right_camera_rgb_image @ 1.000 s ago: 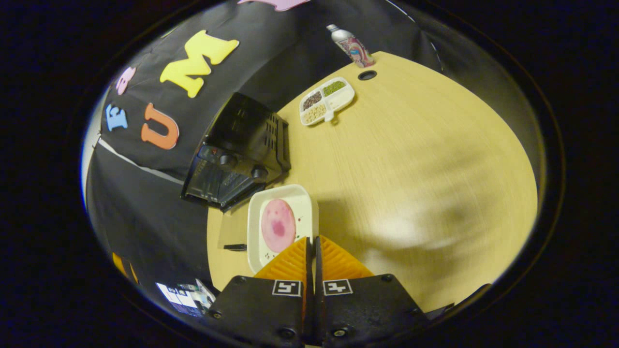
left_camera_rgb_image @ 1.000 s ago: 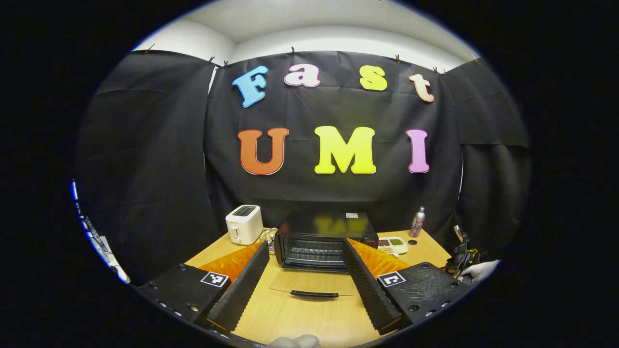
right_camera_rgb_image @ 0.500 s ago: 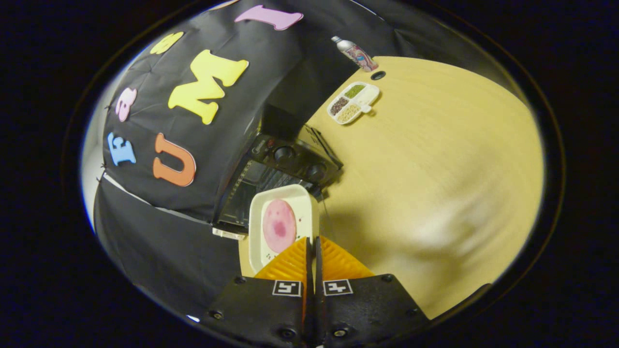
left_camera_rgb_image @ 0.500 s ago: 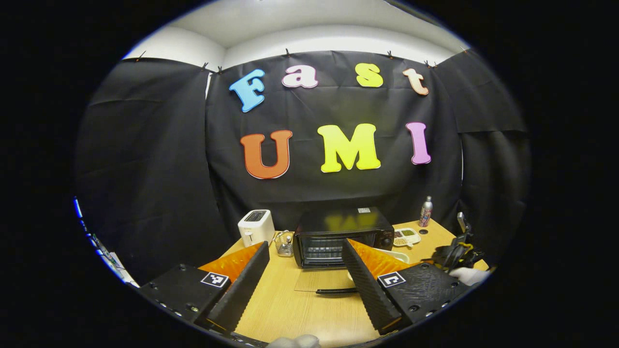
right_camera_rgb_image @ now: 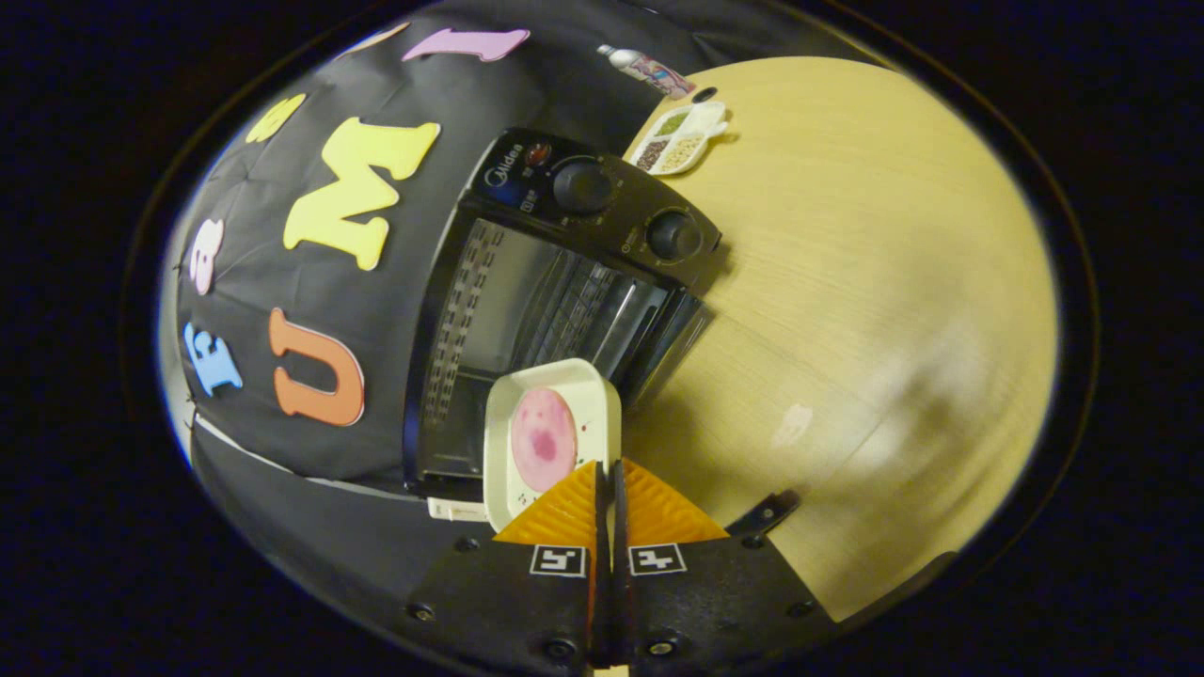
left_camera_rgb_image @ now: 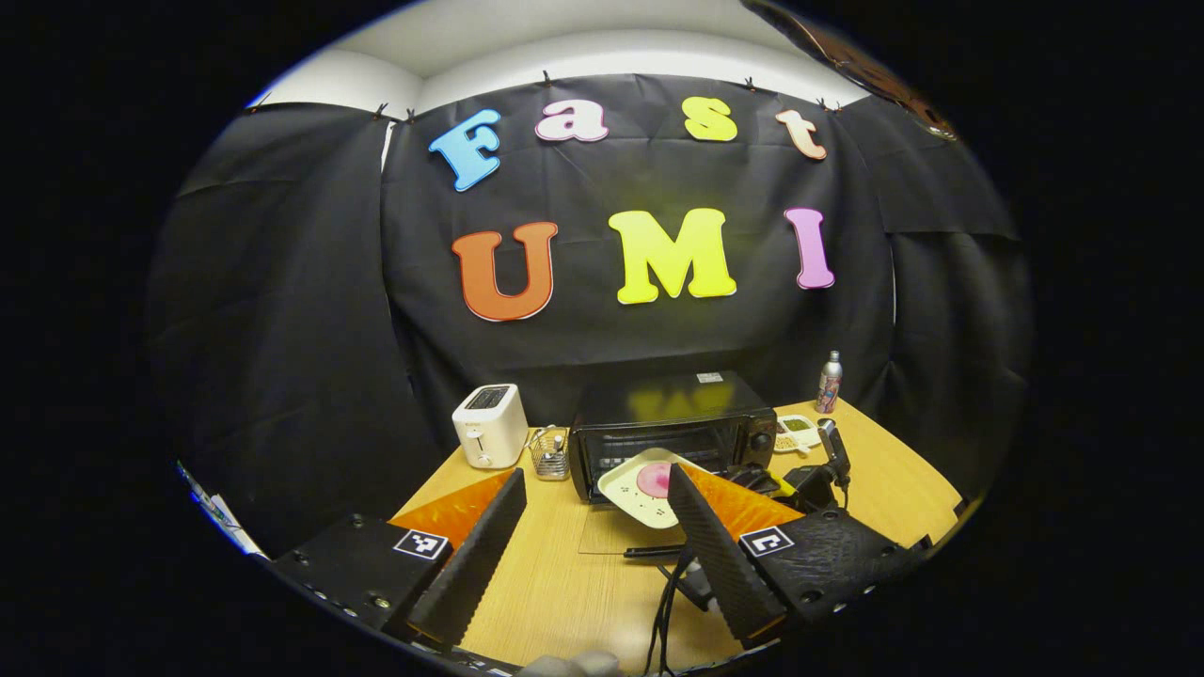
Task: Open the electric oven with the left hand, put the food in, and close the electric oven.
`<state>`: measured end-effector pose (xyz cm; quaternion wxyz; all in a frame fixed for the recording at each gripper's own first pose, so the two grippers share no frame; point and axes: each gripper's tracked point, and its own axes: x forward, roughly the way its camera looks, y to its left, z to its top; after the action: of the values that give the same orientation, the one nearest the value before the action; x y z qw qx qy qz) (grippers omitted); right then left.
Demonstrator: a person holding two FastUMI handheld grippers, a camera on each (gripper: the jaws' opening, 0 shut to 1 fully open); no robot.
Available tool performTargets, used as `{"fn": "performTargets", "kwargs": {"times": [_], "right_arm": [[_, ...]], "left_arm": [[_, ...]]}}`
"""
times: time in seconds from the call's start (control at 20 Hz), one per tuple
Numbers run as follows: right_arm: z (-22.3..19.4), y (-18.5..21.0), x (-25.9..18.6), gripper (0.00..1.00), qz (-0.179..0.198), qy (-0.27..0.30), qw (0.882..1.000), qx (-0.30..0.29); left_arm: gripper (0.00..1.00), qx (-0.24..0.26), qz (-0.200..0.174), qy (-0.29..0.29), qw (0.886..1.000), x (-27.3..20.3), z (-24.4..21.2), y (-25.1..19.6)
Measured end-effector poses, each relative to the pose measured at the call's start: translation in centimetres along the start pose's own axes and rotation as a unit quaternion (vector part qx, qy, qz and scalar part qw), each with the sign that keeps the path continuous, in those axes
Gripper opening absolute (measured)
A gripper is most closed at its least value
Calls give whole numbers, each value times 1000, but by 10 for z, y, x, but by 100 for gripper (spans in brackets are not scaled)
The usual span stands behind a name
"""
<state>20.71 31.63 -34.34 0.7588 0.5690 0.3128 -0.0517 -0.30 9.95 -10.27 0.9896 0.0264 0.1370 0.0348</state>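
Note:
The black electric oven (left_camera_rgb_image: 668, 428) stands at the back of the table with its glass door (left_camera_rgb_image: 616, 534) folded down flat. My left gripper (left_camera_rgb_image: 595, 475) is open and holds nothing, well back from the door's handle (left_camera_rgb_image: 654, 552). A white plate (right_camera_rgb_image: 550, 432) carrying a pink slice of food (right_camera_rgb_image: 543, 439) hangs right at the oven's (right_camera_rgb_image: 564, 282) open mouth. My right gripper (right_camera_rgb_image: 607, 470) is shut on the plate's near rim. In the left gripper view the plate (left_camera_rgb_image: 644, 484) floats above the door, and the right gripper's body (left_camera_rgb_image: 816, 475) sits to its right.
A white toaster (left_camera_rgb_image: 489, 425) and a small wire basket (left_camera_rgb_image: 550, 451) stand left of the oven. To the oven's right are a divided snack dish (left_camera_rgb_image: 795, 428) and a bottle (left_camera_rgb_image: 828, 381). A black cable (left_camera_rgb_image: 663, 602) trails over the wooden table's (right_camera_rgb_image: 894, 263) front.
My right gripper has carried the plate from beside the oven up to its open mouth. My left gripper has drawn back from the lowered door and stayed open.

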Motion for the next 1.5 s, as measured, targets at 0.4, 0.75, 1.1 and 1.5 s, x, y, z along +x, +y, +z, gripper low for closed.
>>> {"fn": "performTargets", "kwargs": {"times": [0.4,0.75,1.1,1.5], "right_arm": [[38,18,60,4,9,-44,999,19],[55,41,75,7,63,-63,996,0],[64,42,26,68,51,-57,992,-97],[107,23,-91,99,-11,-76,940,-332]], "left_arm": [[96,-5,2,26,1000,29,-18,22],[97,-28,4,29,999,37,-18,29],[97,-31,6,12,999,39,-10,33],[97,-30,-1,1,1000,35,-25,21]]}}
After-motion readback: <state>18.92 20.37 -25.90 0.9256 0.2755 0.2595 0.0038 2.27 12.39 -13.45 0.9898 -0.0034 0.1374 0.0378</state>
